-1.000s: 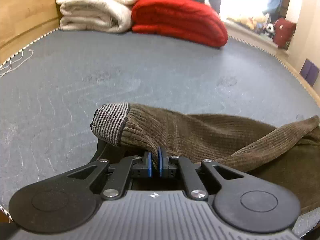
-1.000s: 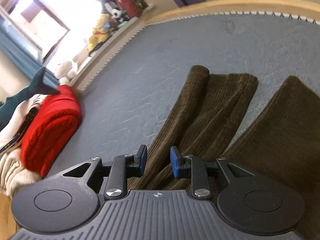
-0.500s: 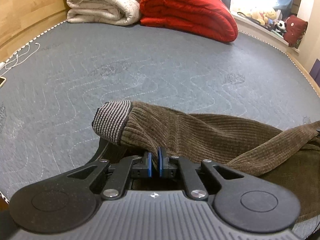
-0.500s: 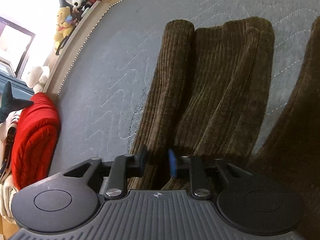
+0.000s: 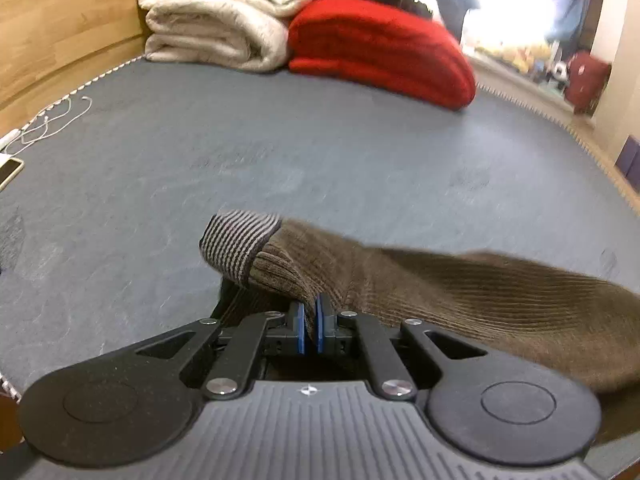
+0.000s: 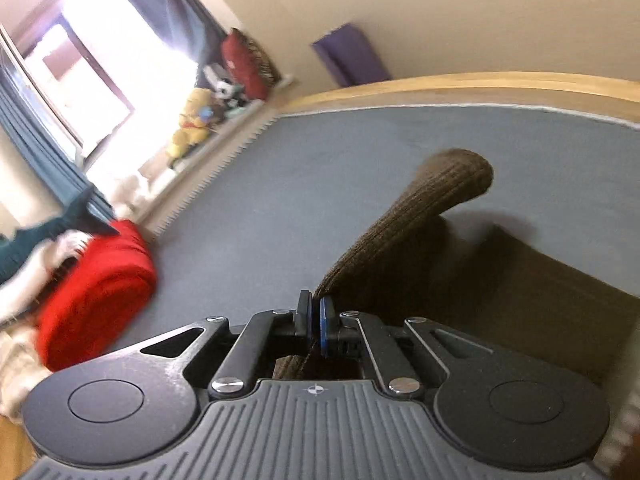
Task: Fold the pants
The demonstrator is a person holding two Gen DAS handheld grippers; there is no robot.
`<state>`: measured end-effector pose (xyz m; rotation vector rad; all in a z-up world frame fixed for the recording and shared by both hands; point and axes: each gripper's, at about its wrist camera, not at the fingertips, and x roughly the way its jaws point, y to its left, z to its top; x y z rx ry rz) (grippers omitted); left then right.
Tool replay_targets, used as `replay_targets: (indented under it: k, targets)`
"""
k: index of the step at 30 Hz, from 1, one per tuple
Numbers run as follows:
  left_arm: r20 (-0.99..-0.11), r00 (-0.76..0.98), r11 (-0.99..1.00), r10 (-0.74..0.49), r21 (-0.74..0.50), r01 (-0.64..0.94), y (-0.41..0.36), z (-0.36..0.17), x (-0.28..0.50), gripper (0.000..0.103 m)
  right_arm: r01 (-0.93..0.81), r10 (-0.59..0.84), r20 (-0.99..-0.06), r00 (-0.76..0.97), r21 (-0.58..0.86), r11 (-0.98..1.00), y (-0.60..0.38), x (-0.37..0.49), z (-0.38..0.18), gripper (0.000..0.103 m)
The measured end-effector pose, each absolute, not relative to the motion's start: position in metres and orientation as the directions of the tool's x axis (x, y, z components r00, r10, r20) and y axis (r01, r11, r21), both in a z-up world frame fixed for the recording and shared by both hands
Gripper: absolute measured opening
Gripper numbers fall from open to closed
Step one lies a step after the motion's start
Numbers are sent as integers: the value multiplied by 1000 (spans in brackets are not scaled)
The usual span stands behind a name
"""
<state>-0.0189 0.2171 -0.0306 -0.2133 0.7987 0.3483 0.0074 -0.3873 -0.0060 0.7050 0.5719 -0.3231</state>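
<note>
Jaws of the left gripper [image 5: 308, 326] pressed almost together at lower centre of the left wrist view, pinching a bunch of brown corduroy pants [image 5: 460, 292] just behind a grey-and-black striped ribbed band [image 5: 236, 246], probably the waistband or a cuff, hard to tell which. Fabric lifted off the grey bed [image 5: 280, 152], stretching away to the right edge of the frame. Jaws of the right gripper [image 6: 315, 326] likewise nearly shut at lower centre of the right wrist view, nipping another fold of the same pants [image 6: 404, 232], with a rounded hump of corduroy rising toward centre right and the rest lying dark along the lower right. Both grips secured, garment raised between the two.

Judged progress: early to middle. Pants gathered and held at two points, but no neat, flat fold visible anywhere; cloth bunched and draped. Left to do, by estimate: carrying the held edge over, laying it flat, smoothing, possibly a second fold.

Elsewhere: folded cream blanket [image 5: 216, 16] and red blanket [image 5: 376, 46] at upper centre, white cable [image 5: 52, 120] and phone [image 5: 10, 172] at left edge.
</note>
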Motion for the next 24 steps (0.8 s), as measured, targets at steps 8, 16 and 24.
replay_targets:
  k: [8, 16, 24]
  targets:
    - [-712, 590, 888, 382, 105, -448, 195, -61, -37, 43, 677, -26, -818, 575, 458, 576, -421, -25, -80, 7]
    - [-592, 765, 961, 253, 61, -270, 146, -51, -49, 56, 742, -60, -763, 644, 604, 289, -479, -45, -102, 33]
    - [-712, 701, 995, -44, -91, -30, 115, -93, -19, 54, 732, -18, -734, 679, 675, 92, -510, -42, -130, 36]
